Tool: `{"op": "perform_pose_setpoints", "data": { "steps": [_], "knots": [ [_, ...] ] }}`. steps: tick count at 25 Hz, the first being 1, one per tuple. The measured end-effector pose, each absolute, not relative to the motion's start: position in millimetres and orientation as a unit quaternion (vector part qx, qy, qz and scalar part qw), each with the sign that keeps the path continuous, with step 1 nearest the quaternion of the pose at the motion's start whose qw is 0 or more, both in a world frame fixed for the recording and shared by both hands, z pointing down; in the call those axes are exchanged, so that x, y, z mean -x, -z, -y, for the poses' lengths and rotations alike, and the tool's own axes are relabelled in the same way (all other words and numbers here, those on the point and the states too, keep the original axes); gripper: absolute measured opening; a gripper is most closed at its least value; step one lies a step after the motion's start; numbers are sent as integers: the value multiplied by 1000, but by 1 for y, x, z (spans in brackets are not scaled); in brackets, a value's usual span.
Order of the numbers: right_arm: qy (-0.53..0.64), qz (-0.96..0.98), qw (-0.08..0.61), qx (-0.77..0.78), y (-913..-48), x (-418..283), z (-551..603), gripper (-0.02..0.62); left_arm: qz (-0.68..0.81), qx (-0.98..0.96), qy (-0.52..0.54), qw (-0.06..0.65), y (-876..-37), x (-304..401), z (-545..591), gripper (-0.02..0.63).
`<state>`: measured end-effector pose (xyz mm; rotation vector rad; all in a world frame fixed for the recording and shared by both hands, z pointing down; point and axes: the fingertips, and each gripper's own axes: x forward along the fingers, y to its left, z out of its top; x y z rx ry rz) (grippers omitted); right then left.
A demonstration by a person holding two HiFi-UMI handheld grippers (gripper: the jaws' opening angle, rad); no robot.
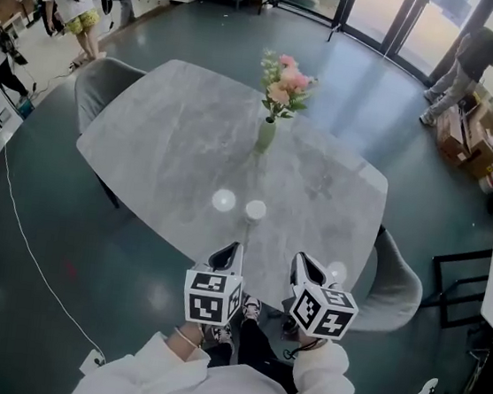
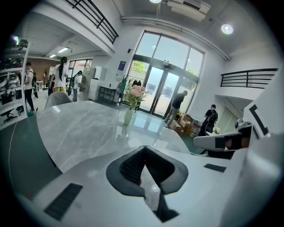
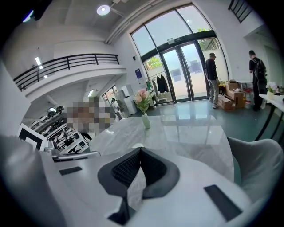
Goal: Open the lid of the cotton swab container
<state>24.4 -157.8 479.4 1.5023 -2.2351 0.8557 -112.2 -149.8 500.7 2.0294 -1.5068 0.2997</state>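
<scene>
step: pre-reach, nothing touched | left gripper (image 1: 232,252) + right gripper (image 1: 303,263): fingers (image 2: 131,166) pinched closed, empty, desk (image 1: 173,138) edge at 6 o'clock | cotton swab container (image 1: 256,209): mid-desk, 12 o'clock from both | next imo: open up, steady the body, grab the lid

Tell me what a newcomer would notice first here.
A vase of pink flowers stands in the middle of the grey table, with a small white round container nearer the person. The left hand-held gripper and right hand-held gripper hover shut and empty at the near edge.
</scene>
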Motion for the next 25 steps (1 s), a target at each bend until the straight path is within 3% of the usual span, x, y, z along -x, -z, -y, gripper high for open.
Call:
{"op": "perform_pose_setpoints", "data": {
  "steps": [25],
  "knots": [
    [-360, 773, 187, -488, -558, -35, 179, 58, 565, -731, -156, 349, -580, 81, 164, 8]
  ]
}}
